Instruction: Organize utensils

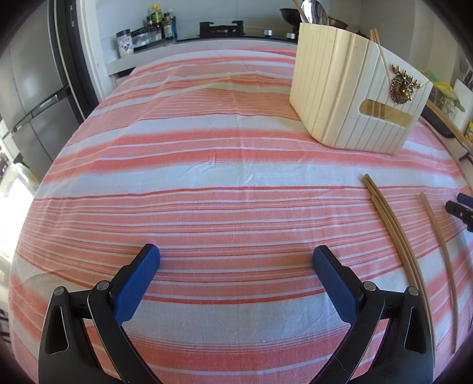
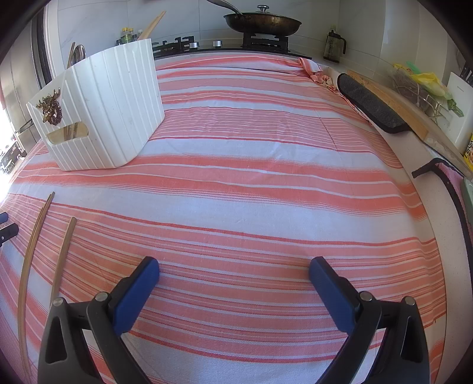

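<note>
A cream ribbed utensil holder [image 1: 348,97] [image 2: 109,109] with a gold deer ornament stands on the striped cloth, with a metal spoon [image 1: 314,11] and wooden sticks inside. Three wooden chopsticks lie on the cloth: a touching pair [image 1: 396,233] [image 2: 29,254] and a single one [image 1: 443,260] [image 2: 63,254]. My left gripper [image 1: 236,260] hovers open over bare cloth, left of the chopsticks. My right gripper [image 2: 233,271] is open too, with the chopsticks to its left. Neither holds anything. The right gripper's tip [image 1: 461,209] shows at the left wrist view's right edge.
The red and white striped cloth [image 2: 266,177] covers the counter. Behind it are a gas stove with a lidded pan [image 2: 263,20], sauce bottles [image 1: 159,23] and a fridge [image 1: 32,88]. On the right lie a black mat [image 2: 372,103], a wooden board [image 2: 393,97] and a sink rack.
</note>
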`<action>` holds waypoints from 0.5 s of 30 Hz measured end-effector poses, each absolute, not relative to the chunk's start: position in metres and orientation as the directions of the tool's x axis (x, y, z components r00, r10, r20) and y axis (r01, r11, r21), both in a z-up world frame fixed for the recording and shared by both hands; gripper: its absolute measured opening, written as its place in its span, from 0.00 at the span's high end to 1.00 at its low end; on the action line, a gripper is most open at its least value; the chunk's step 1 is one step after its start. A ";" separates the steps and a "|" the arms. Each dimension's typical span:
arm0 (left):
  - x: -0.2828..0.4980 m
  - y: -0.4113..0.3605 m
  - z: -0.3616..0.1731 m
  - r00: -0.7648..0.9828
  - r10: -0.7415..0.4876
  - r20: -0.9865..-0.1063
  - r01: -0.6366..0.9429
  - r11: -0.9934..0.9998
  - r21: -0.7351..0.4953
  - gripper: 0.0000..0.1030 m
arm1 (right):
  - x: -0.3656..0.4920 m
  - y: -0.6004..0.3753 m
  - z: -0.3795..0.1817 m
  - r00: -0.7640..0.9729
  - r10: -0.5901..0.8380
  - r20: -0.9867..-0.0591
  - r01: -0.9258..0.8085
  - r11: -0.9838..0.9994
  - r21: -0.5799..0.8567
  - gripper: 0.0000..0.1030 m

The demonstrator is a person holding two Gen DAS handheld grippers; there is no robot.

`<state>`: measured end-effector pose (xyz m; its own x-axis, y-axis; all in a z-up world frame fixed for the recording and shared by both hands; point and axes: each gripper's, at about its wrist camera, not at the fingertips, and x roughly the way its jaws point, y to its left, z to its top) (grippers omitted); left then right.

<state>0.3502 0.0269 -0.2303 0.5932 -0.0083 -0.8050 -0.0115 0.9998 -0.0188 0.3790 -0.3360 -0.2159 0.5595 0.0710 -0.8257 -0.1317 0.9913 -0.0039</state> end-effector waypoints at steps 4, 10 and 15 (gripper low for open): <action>0.351 0.026 -0.230 0.592 -0.004 -0.806 -0.014 1.000 -0.014 0.00 | 0.379 -0.336 -0.216 0.559 0.071 -0.826 -0.132 0.991 -0.004 0.00; 0.349 0.027 -0.230 0.594 -0.010 -0.804 -0.014 1.000 -0.022 0.00 | 0.379 -0.336 -0.216 0.559 0.071 -0.826 -0.132 0.991 -0.004 0.00; 0.349 0.027 -0.230 0.595 -0.003 -0.804 -0.018 1.000 -0.017 0.00 | 0.379 -0.336 -0.216 0.559 0.071 -0.826 -0.132 0.991 -0.004 0.00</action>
<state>0.3495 0.0269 -0.2302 0.5948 -0.0032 -0.8038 -0.0178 0.9997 -0.0171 0.3789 -0.3358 -0.2160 0.5594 0.0712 -0.8259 -0.1317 0.9913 -0.0037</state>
